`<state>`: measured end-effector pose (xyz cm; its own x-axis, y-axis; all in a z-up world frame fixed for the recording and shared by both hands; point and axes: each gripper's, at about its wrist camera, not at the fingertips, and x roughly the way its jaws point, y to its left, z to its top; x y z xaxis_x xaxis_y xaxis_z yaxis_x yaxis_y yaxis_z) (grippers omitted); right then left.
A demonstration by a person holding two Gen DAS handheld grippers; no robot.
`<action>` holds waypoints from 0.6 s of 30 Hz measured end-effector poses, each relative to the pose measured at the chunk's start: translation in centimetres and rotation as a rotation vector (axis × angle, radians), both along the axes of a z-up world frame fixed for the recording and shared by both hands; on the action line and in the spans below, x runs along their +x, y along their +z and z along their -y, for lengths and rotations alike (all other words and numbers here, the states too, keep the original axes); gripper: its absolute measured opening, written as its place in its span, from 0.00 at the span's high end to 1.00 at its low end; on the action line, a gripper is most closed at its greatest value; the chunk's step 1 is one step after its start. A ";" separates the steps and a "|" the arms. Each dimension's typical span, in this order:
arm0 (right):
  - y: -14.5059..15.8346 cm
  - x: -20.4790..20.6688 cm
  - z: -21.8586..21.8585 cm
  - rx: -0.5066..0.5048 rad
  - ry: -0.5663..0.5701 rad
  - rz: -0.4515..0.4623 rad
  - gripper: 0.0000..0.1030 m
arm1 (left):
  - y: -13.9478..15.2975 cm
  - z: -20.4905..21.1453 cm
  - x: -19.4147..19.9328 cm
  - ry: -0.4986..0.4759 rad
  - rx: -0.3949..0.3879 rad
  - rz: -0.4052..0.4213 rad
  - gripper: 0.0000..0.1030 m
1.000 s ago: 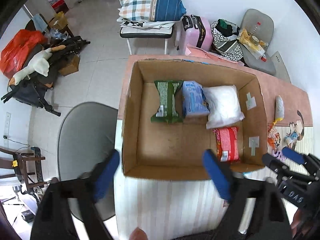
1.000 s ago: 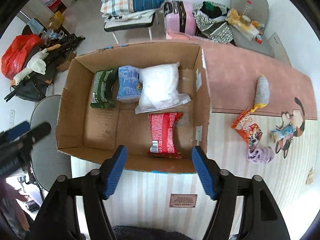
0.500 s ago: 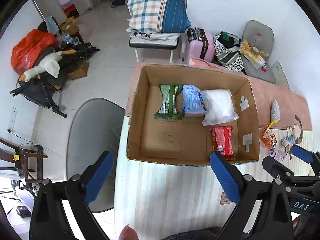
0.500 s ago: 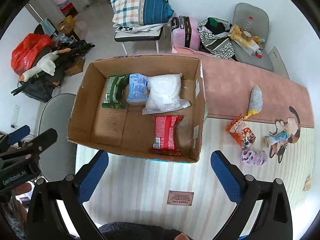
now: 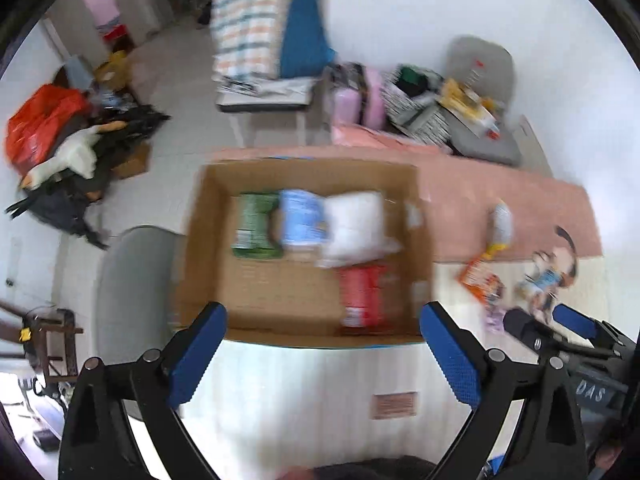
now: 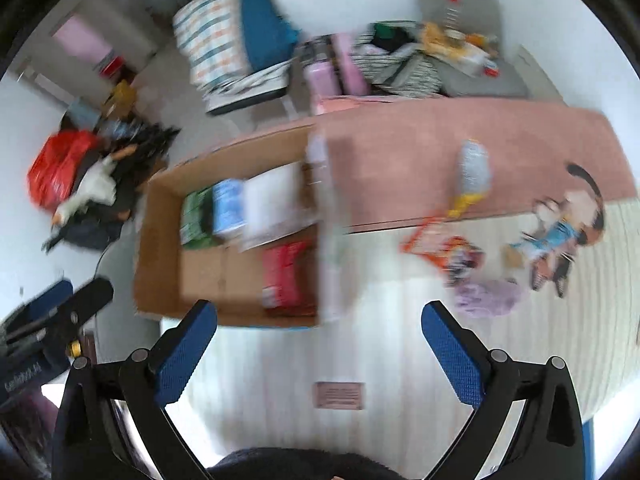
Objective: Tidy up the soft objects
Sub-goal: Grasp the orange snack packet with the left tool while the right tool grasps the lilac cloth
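An open cardboard box (image 5: 208, 216) (image 6: 158, 248) stands on the table and holds a green pack (image 5: 256, 226), a blue pack (image 5: 302, 220), a white bag (image 5: 354, 226) and a red pack (image 5: 362, 300). To its right lie a grey pouch (image 6: 474, 170), an orange snack bag (image 6: 448, 248), a purple soft thing (image 6: 486, 298) and a small blue pack (image 6: 554, 236). My left gripper (image 5: 324, 354) is open and empty, near the box's front wall. My right gripper (image 6: 320, 354) is open and empty, over the striped mat right of the box. Both views are blurred.
A grey chair (image 5: 136, 280) stands left of the table. Behind are a chair with folded bedding (image 5: 264, 40), a pink suitcase (image 5: 360, 96) and a cluttered grey chair (image 5: 480, 92). A pink mat (image 6: 440, 148) covers the table's far part.
Both grippers have pulled back from the box and opened wide. The right gripper has swung right toward the loose items. Both views now blur with motion.
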<state>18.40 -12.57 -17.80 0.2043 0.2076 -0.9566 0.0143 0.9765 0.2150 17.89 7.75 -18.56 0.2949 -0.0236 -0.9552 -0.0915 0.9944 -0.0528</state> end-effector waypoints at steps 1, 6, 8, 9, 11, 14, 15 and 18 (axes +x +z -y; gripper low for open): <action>-0.1 0.3 2.0 -0.007 -0.032 -0.007 0.00 | -0.4 1.2 0.6 -0.017 -0.032 -0.014 0.04; -3.6 1.0 13.8 -0.026 -0.259 -0.065 0.00 | -6.5 10.2 5.8 -0.076 -0.281 -0.228 0.05; -6.2 0.9 18.4 0.028 -0.380 -0.117 0.00 | -9.1 13.5 7.5 -0.096 -0.282 -0.296 0.14; -7.4 0.7 19.8 0.066 -0.423 -0.141 0.01 | -10.1 14.8 8.2 -0.106 -0.275 -0.325 0.14; -11.3 0.0 23.1 0.180 -0.546 -0.229 0.08 | -12.4 17.2 9.5 -0.117 -0.251 -0.372 0.16; -17.0 -1.5 25.5 0.333 -0.691 -0.354 0.18 | -16.1 20.1 11.5 -0.120 -0.215 -0.470 0.16; -19.0 -2.0 26.1 0.374 -0.739 -0.390 0.20 | -17.0 20.6 11.9 -0.114 -0.202 -0.493 0.16; -22.1 -2.9 26.4 0.444 -0.819 -0.424 0.26 | -19.9 21.3 13.0 -0.067 -0.222 -0.575 0.16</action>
